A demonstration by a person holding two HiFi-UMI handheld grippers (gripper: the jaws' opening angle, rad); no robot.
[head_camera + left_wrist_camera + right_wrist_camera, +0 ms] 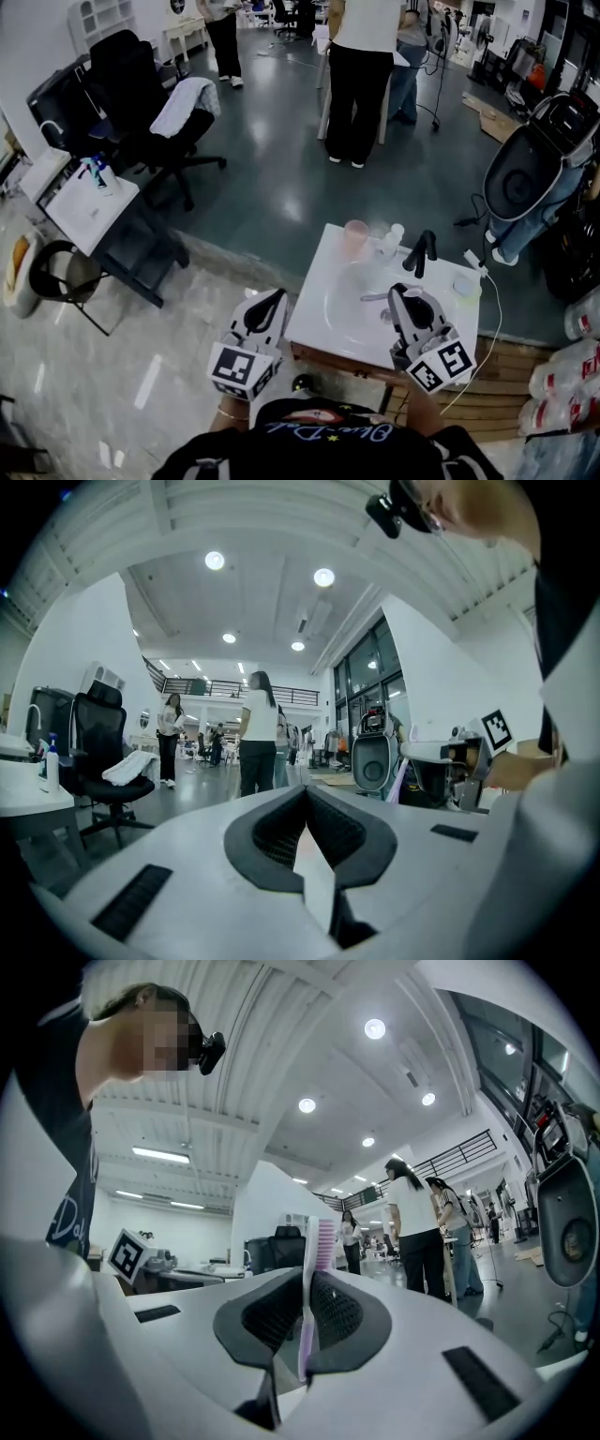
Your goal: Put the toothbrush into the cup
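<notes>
Already the toothbrush (315, 1269) is clamped between the jaws of the right gripper (405, 295), its bristle end poking out past the jaw tips. The left gripper (272, 302) hangs beside the counter with its jaws together on nothing. Farther off, across the sink (342, 305), the pink cup (355, 236) stands well apart from the brush, so the grasp looks done and the carry and drop remain.

Readable text: none certain.
Black shirt (281, 459): pale cursive lettering across the chest, too blurred to make out.
Left gripper (274, 298), left cube (242, 367): square black-and-white coded markers, no letters or digits.
Right gripper (403, 292), right cube (441, 364): markers of the same kind.
</notes>
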